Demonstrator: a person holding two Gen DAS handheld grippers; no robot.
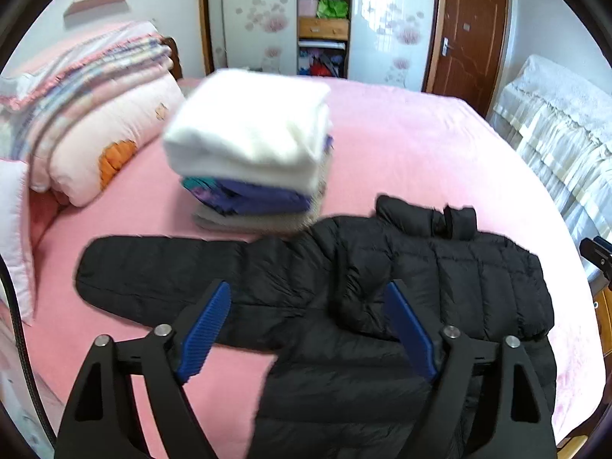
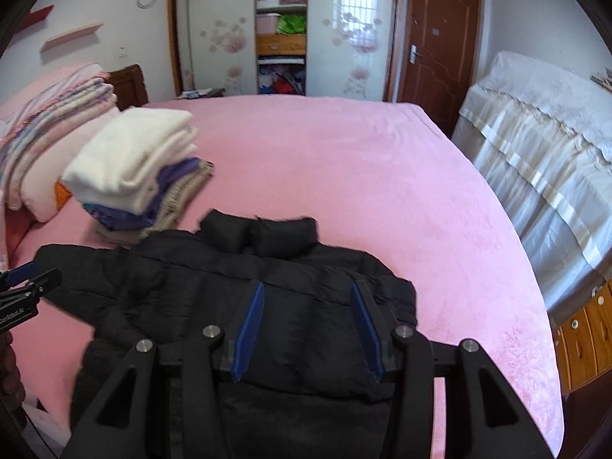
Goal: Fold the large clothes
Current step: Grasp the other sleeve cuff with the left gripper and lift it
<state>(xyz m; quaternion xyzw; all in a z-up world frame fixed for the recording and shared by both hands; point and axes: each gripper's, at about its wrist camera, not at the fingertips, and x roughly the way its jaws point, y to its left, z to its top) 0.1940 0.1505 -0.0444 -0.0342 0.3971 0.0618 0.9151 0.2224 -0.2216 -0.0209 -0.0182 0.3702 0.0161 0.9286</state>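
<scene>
A black puffer jacket lies flat on the pink bed, collar away from me and one sleeve stretched out to the left. My left gripper hovers above its middle, open, with nothing between the blue pads. In the right wrist view the jacket has its right side folded in. My right gripper hangs over that folded part, jaws partly apart and holding nothing. The left gripper shows at that view's left edge, and the right gripper at the right edge of the left wrist view.
A stack of folded clothes, white on top, stands just behind the jacket's left shoulder. Folded quilts pile up at the bed's left. Cloth-covered furniture and wooden drawers stand to the right. A wardrobe and a door are behind.
</scene>
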